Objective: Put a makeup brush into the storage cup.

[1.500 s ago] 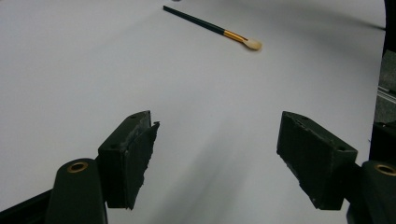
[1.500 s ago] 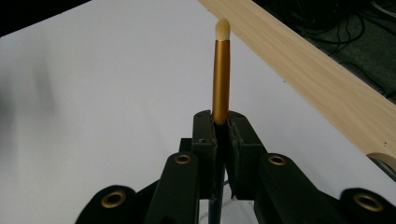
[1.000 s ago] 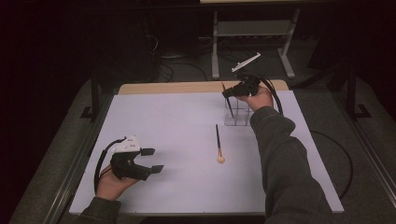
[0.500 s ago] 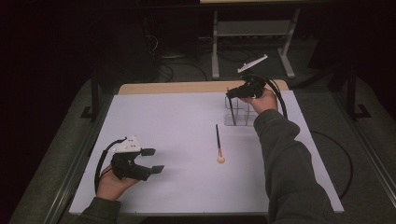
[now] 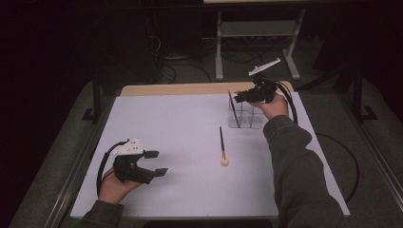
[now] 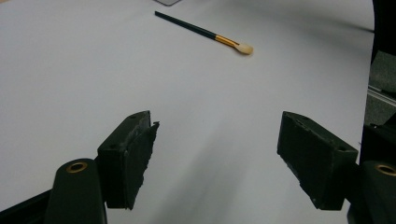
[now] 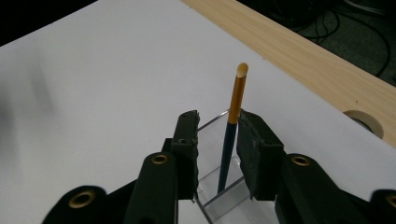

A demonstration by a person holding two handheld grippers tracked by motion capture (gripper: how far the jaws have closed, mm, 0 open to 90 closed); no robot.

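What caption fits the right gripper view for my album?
The right gripper, its jaws just opening, lets a brush stand upright in a clear holder.

No lettering, label, brand, number or sign can be read anywhere in these views, whether on the white table sheet, the brushes, the clear holder or the black grippers.
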